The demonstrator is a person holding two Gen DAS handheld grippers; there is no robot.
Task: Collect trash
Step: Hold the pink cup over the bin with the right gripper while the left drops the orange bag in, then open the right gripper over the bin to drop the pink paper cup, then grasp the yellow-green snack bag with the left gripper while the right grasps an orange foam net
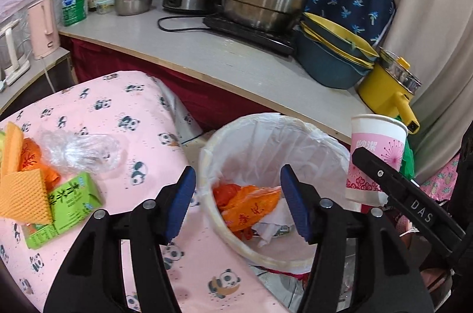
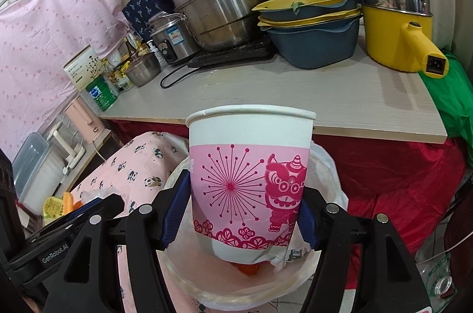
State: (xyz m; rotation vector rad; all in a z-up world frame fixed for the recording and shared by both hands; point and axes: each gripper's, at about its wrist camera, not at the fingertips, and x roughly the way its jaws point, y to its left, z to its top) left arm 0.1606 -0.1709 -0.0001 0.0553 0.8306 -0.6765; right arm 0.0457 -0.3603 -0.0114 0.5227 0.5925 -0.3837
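My right gripper (image 2: 238, 212) grasps the paper cup (image 2: 251, 180) upright by its lower half, one blue pad on each side, and I hold it directly over the trash bin (image 2: 189, 277) so that it can fall straight into the white liner. My left gripper (image 1: 238, 203) is released and empty, its jaws apart above the near rim of the same bin (image 1: 207, 194); an orange wrapper (image 1: 251, 206) and crumpled paper lie inside. The bin mouth is wide, but both grippers are close together above it, so I think the room for moving is small there.

More trash waits on the pink panda cloth (image 1: 118, 117), near its left edge: a green carton (image 1: 68, 206), an orange sponge cloth (image 1: 20, 188) and a clear plastic bag (image 1: 79, 150). Behind the bin, the desk (image 1: 207, 58) edge hangs over a red cloth, with pots far back.
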